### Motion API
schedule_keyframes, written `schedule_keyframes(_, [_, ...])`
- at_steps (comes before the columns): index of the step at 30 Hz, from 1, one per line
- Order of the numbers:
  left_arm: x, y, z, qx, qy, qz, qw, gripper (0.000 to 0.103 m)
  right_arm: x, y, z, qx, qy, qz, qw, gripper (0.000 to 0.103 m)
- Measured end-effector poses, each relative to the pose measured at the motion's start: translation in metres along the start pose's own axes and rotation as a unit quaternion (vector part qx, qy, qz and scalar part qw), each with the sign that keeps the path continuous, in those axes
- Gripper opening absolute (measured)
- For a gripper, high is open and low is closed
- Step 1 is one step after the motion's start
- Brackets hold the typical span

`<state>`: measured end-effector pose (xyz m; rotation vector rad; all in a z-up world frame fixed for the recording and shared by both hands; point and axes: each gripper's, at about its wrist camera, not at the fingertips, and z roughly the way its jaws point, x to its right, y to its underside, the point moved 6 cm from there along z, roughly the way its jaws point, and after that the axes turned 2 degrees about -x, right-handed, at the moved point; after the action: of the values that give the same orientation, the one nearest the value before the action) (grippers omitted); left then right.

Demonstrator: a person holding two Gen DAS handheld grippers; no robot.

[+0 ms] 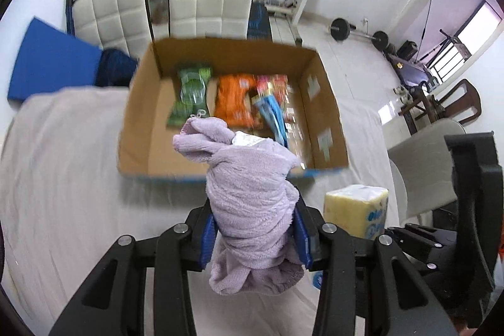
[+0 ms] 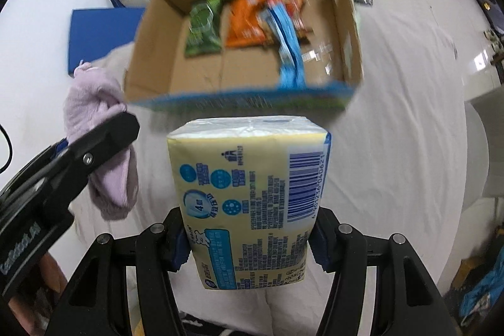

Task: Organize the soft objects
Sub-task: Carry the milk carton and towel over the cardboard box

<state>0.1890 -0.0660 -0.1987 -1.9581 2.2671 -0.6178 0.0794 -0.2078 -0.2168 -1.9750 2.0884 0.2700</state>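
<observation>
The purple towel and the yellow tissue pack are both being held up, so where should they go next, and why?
Probably forward over the open cardboard box. The left gripper is shut on the purple towel and the right gripper clamps the yellow tissue pack, both short of the box's near edge. Snack bags fill the far side; the near floor looks bare.

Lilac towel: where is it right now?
The lilac towel is clamped in the left tongs, held above the white sheet just short of the cardboard box.
</observation>
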Motion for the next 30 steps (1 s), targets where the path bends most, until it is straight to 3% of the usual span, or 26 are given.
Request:
schedule_keyframes(9, [-0.031,-0.065,0.027,0.003,-0.021,0.004,0.9998,0.038,-0.022,-0.079,-0.016,0.036,0.007,-0.010,0.999,0.063])
schedule_keyframes(16, [-0.059,-0.102,0.072,-0.014,-0.049,0.004,0.9987,0.038,-0.031,-0.142,0.021,0.037,0.014,-0.002,0.999,0.063])
schedule_keyframes(22, [-0.082,-0.105,0.126,-0.085,-0.021,-0.014,0.9961,0.039,-0.029,-0.175,0.072,0.005,0.021,0.006,1.000,0.063])
schedule_keyframes(26, [-0.094,-0.092,0.159,-0.146,0.008,-0.035,0.9886,0.039,-0.025,-0.183,0.110,-0.022,0.031,0.004,0.999,0.063])
schedule_keyframes(30, [-0.104,-0.082,0.183,-0.184,0.006,-0.037,0.9823,0.039,-0.022,-0.184,0.143,-0.048,0.038,0.001,0.998,0.063])
